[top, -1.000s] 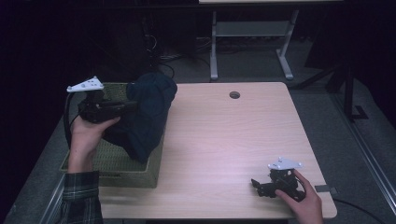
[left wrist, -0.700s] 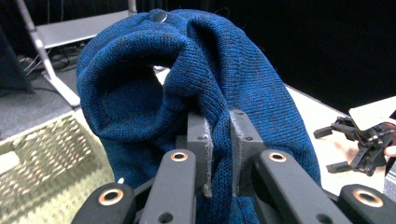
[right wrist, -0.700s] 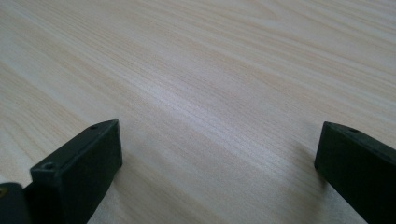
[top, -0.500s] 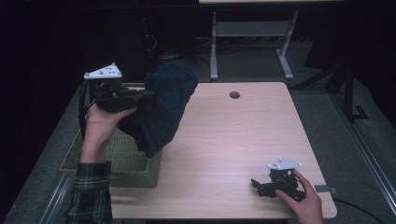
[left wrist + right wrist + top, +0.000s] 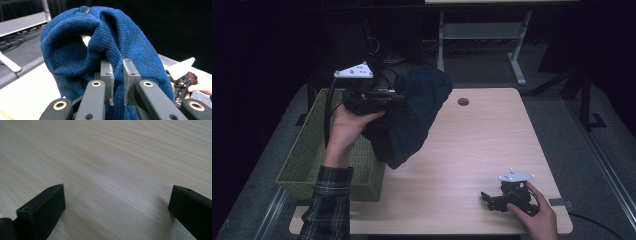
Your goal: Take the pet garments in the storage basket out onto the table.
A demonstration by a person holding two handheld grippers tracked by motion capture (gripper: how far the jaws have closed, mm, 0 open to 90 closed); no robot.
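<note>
A dark blue knitted sweater hangs in the air over the left part of the wooden table, its lower end near the tabletop beside the basket. My left gripper is shut on a fold of the sweater; the two pads pinch the knit between them. My right gripper rests low at the table's front right corner, held by a hand, its jaws wide apart with bare wood between them.
An olive woven basket stands at the table's left edge, under my left forearm. A round cable hole sits near the table's far edge. Metal desk legs stand on the floor behind.
My left gripper has lifted the sweater out of the basket and carried it right and up, over the table. The right gripper has stayed put.
</note>
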